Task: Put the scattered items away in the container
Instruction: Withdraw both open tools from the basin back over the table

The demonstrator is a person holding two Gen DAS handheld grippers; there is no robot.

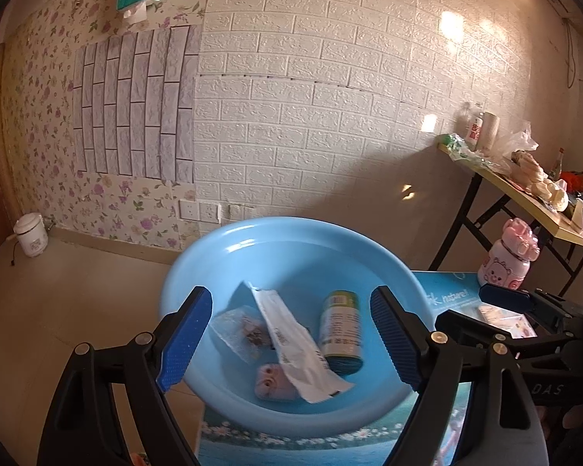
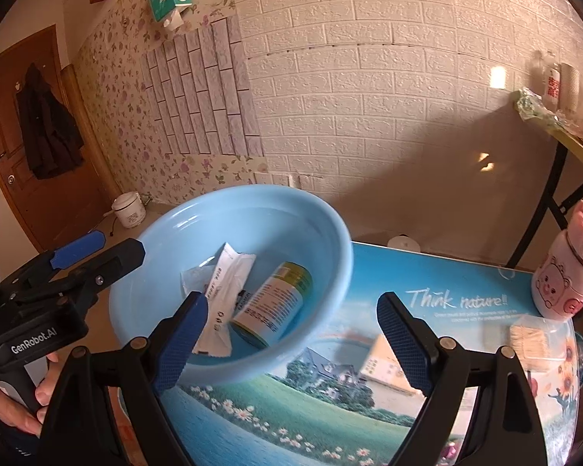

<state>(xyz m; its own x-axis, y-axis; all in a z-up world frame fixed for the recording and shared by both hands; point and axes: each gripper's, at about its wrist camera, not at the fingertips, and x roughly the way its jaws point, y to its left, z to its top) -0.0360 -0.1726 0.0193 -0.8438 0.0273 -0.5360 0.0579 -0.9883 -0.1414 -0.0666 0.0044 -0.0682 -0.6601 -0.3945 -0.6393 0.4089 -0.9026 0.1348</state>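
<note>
A light blue basin point(image 1: 252, 229) stands on the picture-printed table top. In it lie a long white packet point(image 1: 299, 341), a green-capped bottle point(image 1: 340, 330) on its side, a clear sachet point(image 1: 237, 330) and a small pink item point(image 1: 272, 382). My left gripper point(image 1: 291, 291) hovers open above the basin with nothing between its fingers. My right gripper point(image 2: 291, 299) is open and empty too, over the basin point(image 2: 252, 194) rim and the table. A pink bear bottle point(image 2: 567, 272) and a small box of sticks point(image 2: 532, 341) stand on the table to the right.
The table mat point(image 2: 330, 407) carries a landscape print. A folding table point(image 1: 524, 202) piled with bags and bottles stands at the right wall. A white rice cooker point(image 1: 29, 235) sits on the floor at the left. A person's hand point(image 2: 31, 400) holds the left gripper's handle.
</note>
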